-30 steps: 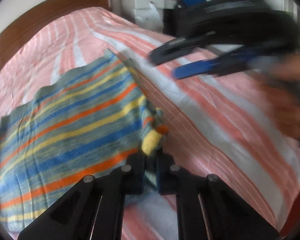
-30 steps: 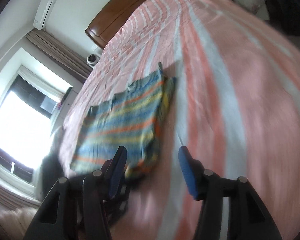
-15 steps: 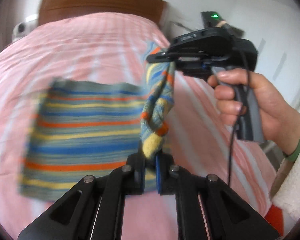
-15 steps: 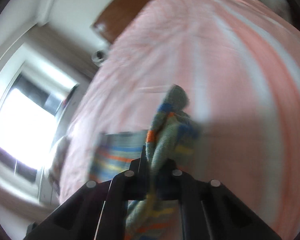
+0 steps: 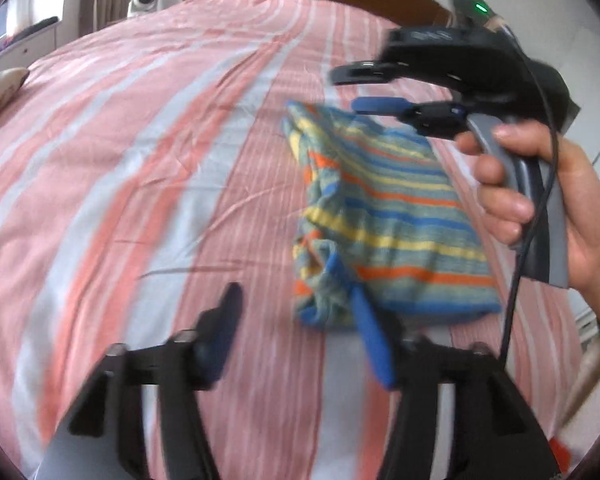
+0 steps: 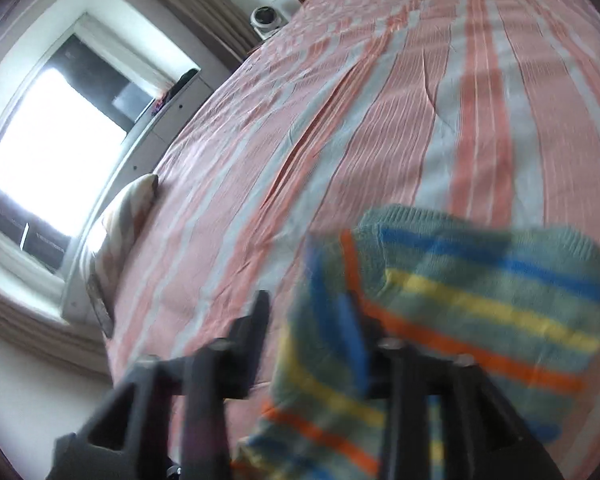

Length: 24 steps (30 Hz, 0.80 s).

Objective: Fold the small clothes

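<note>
Both jaws spread wide, empty, over the fold.
Left gripper (image 5: 296, 324) and right gripper (image 5: 350, 88) flank the folded multicolour striped knit garment (image 5: 384, 216) on the pink-and-white striped bedsheet (image 5: 140, 152); its bunched edge beside the blue fingers probably needs tucking square.

The left tongs (image 5: 296, 320) are black, angular arms with round silver screws and blue pads on the fingers (image 5: 370, 340). The right tongs (image 5: 360, 88) have a black body, a grey curved handle, a green light on top and a thin black cable. The right hand (image 5: 540, 200) is bare-skinned (a green band and pale sleeve at the wrist)
</note>
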Motion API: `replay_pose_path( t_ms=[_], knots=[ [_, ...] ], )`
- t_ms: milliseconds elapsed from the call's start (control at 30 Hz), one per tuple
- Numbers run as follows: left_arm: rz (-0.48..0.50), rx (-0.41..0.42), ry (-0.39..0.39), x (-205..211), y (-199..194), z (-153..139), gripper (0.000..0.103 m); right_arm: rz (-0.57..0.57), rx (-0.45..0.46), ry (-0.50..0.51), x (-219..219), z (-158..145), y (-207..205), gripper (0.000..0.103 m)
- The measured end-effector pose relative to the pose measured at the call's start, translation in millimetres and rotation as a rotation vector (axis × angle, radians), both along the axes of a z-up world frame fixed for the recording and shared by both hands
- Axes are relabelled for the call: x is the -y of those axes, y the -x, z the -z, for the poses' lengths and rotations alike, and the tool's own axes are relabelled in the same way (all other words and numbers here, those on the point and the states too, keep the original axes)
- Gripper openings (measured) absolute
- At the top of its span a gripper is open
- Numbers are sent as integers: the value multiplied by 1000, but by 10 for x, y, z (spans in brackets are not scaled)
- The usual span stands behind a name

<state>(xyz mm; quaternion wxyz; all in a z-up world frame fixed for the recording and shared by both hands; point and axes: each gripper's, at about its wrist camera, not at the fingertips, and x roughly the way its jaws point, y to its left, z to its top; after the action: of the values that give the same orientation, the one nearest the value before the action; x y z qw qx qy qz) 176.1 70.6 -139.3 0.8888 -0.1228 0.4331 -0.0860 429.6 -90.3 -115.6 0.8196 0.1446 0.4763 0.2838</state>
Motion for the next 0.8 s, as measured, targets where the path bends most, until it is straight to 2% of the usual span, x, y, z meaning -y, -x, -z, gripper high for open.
replay_pose_path(
  t_ms=[33,133,233,300,367,433,467,533,600,633,667,733,800],
  knots=[
    [7,18,-4,-7,23,-33,70,8,27,-16,63,-80,75,40],
    [23,30,7,28,-37,-45,73,-4,100,10,274,-302,366,40],
    [-6,-42,-1,47,-259,105,73,-85,152,97,456,-390,832,40],
    [-33,-122,-41,36,-438,279,71,-140,131,129,572,-247,1141,41],
    [-28,-125,-79,50,-385,306,69,-159,56,175,661,127,1434,44],
    [-5,-138,-122,74,-273,268,69,-142,-23,262,760,473,1598,44],
    [0,-145,-132,71,-242,250,69,-129,-16,276,830,586,1738,44],
    [6,-157,-158,32,-86,172,68,-97,41,268,913,539,1931,43],
    [10,-152,-184,-9,70,75,74,-51,35,252,985,471,2109,44],
    [6,-145,-205,-22,104,49,79,-28,51,237,1016,442,2204,48],
    [-3,-131,-230,-14,121,9,81,-4,76,231,1037,411,2308,59],
    [-17,-107,-267,-24,198,-63,84,34,118,241,1046,401,2460,73],
    [-21,-90,-295,-14,230,-102,84,61,128,242,1038,441,2587,74]
  ],
)
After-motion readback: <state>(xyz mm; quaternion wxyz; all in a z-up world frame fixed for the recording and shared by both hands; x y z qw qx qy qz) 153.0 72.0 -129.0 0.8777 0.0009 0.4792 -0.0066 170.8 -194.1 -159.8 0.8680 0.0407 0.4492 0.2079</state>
